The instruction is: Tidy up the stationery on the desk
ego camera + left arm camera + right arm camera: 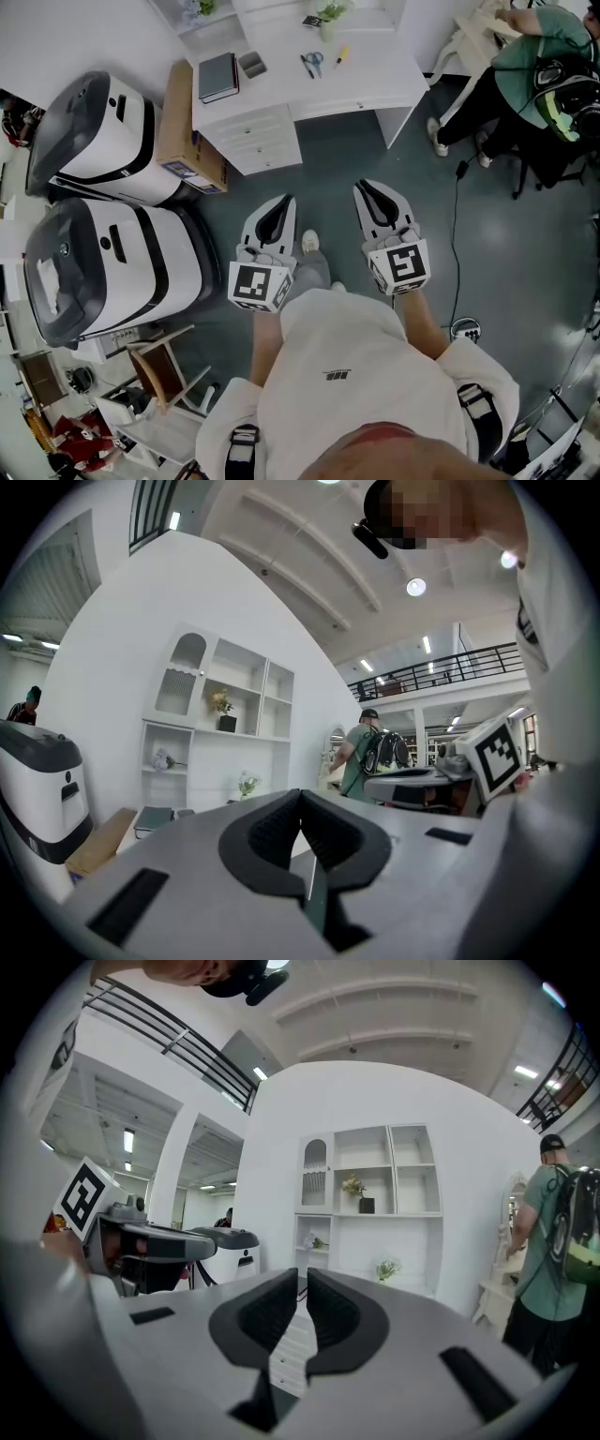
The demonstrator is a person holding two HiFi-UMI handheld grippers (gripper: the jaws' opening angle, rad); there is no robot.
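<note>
Standing on grey floor (375,178), person (356,394) in white top faces white bench (375,80) at far ctr, well apart from it. Two big white-and-grey machines (98,141) sit at left, one nearer, one farther. White shelf unit (375,1176) rises on wall behind bench, w/ small plants in its bays. Cardboard box (183,131) stands btwn far machine and bench drawers (253,139). 2nd person (534,66), green shirt w/ backpack, is at far right, beside bench end. Wooden chair (164,370) at near left. Black cable (457,211) runs along floor at right.

Left gripper (285,200) and right gripper (364,186) are held side by side over floor, both pointing toward bench, approx level, apart from each other, w/ a shoe (310,242) on floor btwn them. Left fingers (272,832): together, tips touching, nothing held. Right fingers (267,1312): a thin slit apart, nothing in it.

Stationery all lies on bench, well apart from both grippers. Dark notebook (217,77) at left of top, small grey tray (251,64) just right of it, blue-handled scissors (312,63) at ctr, yellow pen (341,54) near, right of scissors. Potted plant (328,17) at far edge, w/ small dark item (310,21) just left of it, too small to ID.
</note>
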